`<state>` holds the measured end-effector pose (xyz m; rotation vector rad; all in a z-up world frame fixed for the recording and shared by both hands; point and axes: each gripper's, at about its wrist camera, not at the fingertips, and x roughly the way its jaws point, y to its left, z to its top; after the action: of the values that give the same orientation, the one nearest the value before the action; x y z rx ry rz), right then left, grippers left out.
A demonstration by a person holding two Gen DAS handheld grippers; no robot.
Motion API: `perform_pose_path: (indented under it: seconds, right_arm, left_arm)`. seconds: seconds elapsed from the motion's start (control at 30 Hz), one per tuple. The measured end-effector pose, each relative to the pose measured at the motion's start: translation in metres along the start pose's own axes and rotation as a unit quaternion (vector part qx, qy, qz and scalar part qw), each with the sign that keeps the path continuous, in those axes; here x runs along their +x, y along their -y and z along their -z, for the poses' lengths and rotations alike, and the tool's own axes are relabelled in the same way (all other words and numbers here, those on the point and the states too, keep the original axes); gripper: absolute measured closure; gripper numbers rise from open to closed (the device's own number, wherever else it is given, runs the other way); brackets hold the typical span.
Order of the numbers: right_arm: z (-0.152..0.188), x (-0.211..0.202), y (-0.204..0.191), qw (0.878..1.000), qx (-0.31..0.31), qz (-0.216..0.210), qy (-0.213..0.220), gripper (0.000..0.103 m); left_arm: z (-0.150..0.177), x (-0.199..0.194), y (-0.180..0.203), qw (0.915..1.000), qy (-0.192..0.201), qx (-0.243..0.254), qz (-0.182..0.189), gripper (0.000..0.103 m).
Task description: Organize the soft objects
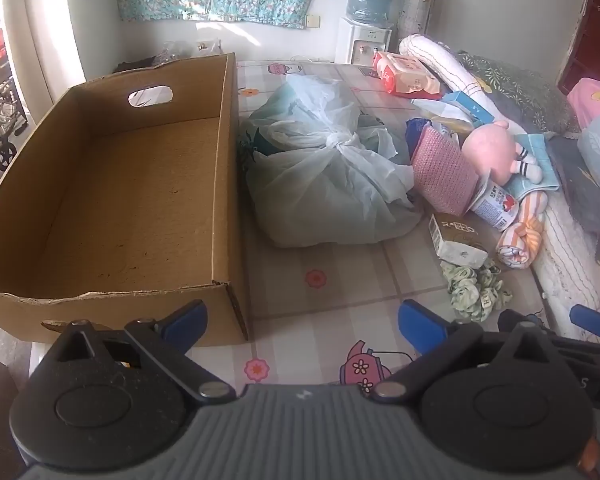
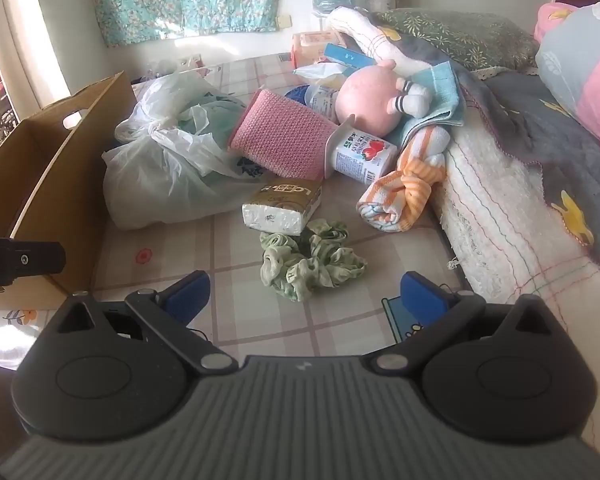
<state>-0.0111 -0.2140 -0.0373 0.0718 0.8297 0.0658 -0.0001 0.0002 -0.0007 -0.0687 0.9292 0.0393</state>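
Observation:
An empty cardboard box (image 1: 112, 200) stands on the patterned mat at the left; its corner also shows in the right wrist view (image 2: 40, 184). A green scrunchie (image 2: 312, 260) lies just ahead of my open right gripper (image 2: 304, 300). Behind it lie a striped orange cloth (image 2: 404, 188), a pink knitted pad (image 2: 280, 140), a pink plush toy (image 2: 372, 100) and a tied plastic bag (image 2: 168, 168). My left gripper (image 1: 302, 324) is open and empty, by the box's near right corner. The scrunchie (image 1: 474, 288) and bag (image 1: 328, 168) show to its right.
A tissue pack (image 2: 280, 208) and a strawberry-labelled cup (image 2: 364, 156) lie among the soft things. A mattress edge (image 2: 500, 216) with blankets runs along the right. A water dispenser (image 1: 364, 40) stands at the back wall. Wet-wipe packs (image 1: 404, 72) lie near it.

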Motion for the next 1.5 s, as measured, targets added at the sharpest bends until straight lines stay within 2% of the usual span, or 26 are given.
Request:
perform_pose_path:
  seconds: [0.07, 0.13, 0.43, 1.5]
  right_arm:
    - [-0.001, 0.000, -0.002, 1.000, -0.005, 0.003, 0.000, 0.001]
    - [-0.002, 0.001, -0.002, 1.000, -0.006, 0.003, 0.000, 0.001]
    - [-0.014, 0.007, -0.005, 1.000, -0.014, -0.006, -0.006, 0.001]
    - [-0.017, 0.002, -0.012, 1.000, -0.020, 0.002, -0.007, 0.001]
  left_arm:
    - [0.002, -0.001, -0.001, 1.0000, -0.002, -0.001, -0.004, 0.001]
    - [-0.001, 0.009, 0.002, 0.9995, -0.022, 0.000, -0.021, 0.001]
    - [-0.002, 0.010, -0.005, 0.9991, -0.034, -0.007, -0.024, 0.001]
    - [-0.002, 0.006, -0.008, 0.9994, -0.027, -0.009, -0.021, 0.001]
